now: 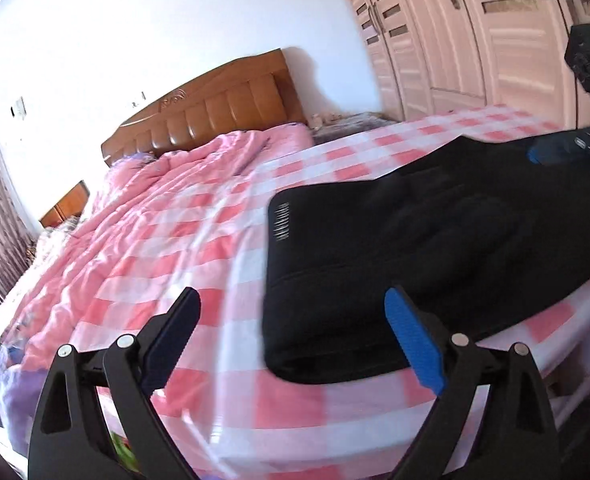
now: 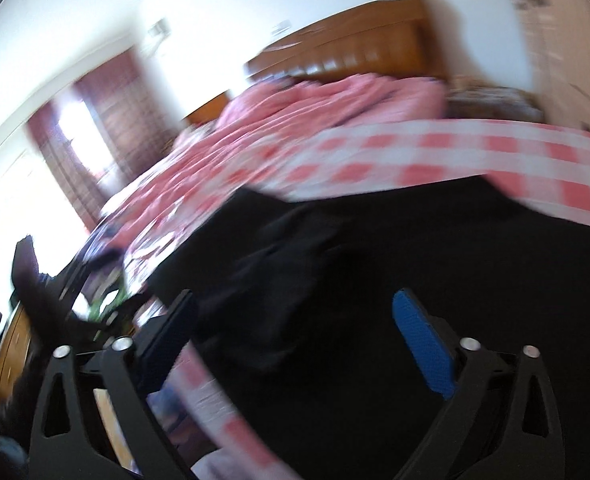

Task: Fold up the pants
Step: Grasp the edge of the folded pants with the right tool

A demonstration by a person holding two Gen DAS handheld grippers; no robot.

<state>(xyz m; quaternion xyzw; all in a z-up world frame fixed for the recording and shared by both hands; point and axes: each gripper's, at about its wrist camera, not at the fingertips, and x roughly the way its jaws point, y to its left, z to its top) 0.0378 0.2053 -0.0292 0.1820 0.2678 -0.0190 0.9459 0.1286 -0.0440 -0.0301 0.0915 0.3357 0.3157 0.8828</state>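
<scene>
Black pants (image 1: 415,248) lie folded on the pink-and-white checked bed cover, near the bed's front edge. My left gripper (image 1: 291,300) is open and empty, just in front of the pants' near left corner. The other gripper shows at the far right of the left wrist view (image 1: 587,144), by the far end of the pants. In the right wrist view, which is blurred, my right gripper (image 2: 295,300) is open and empty, low over the pants (image 2: 395,272).
The checked cover (image 1: 183,240) spreads over the bed, with a bunched pink quilt (image 1: 183,172) toward the wooden headboard (image 1: 215,108). A white wardrobe (image 1: 455,40) stands at the right. Dark red curtains (image 2: 91,128) hang at the left.
</scene>
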